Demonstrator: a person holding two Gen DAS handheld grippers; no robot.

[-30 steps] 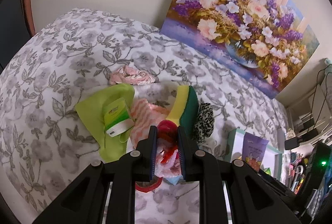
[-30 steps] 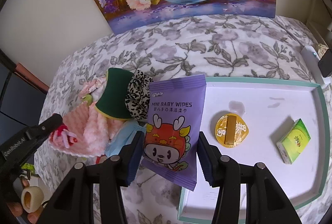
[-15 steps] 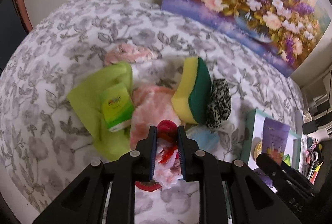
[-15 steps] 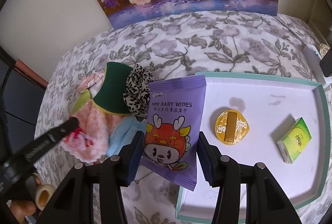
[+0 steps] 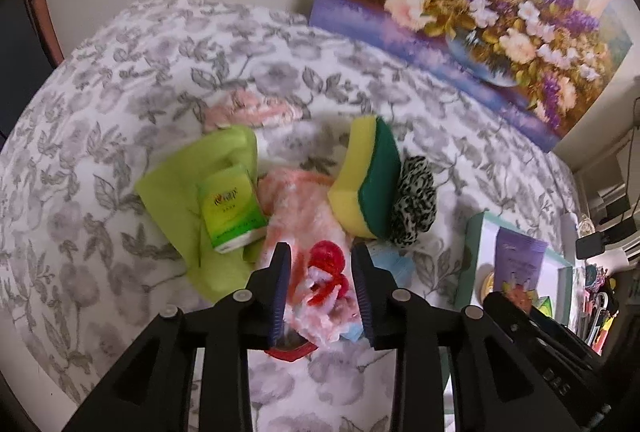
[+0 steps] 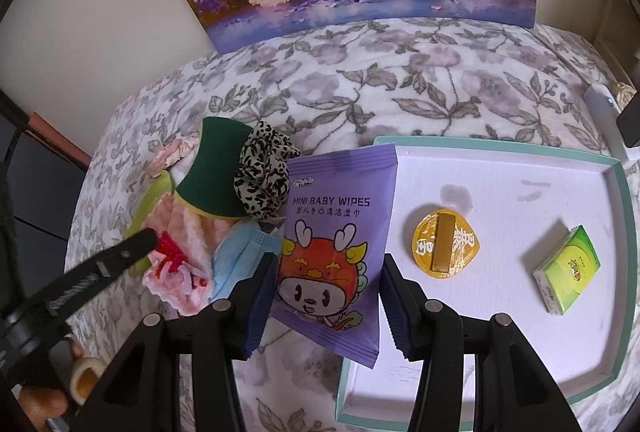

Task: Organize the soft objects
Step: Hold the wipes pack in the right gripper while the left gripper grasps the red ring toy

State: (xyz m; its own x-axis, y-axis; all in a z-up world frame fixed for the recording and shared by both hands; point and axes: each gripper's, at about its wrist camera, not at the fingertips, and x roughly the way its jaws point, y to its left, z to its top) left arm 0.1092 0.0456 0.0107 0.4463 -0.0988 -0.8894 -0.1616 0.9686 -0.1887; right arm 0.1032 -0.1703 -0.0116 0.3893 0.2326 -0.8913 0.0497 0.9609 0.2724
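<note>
My left tongs [image 5: 321,286] are opening around the red-and-pink fluffy toy [image 5: 326,282], right tongs [image 6: 328,298] clamped on baby wipes pack [image 6: 334,232]; next: place it in tray [image 6: 612,168].

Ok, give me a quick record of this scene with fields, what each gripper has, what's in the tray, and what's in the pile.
surface: floral bedspread
left gripper: jaws opening, red and white fuzzy item between them, over the pink cloth
right gripper: holding purple baby wipes pack at the tray's left edge
tray: gold round packet, green tissue pack
pile: sponge, leopard scrunchie, blue mask, green cloth, second tissue pack
</note>
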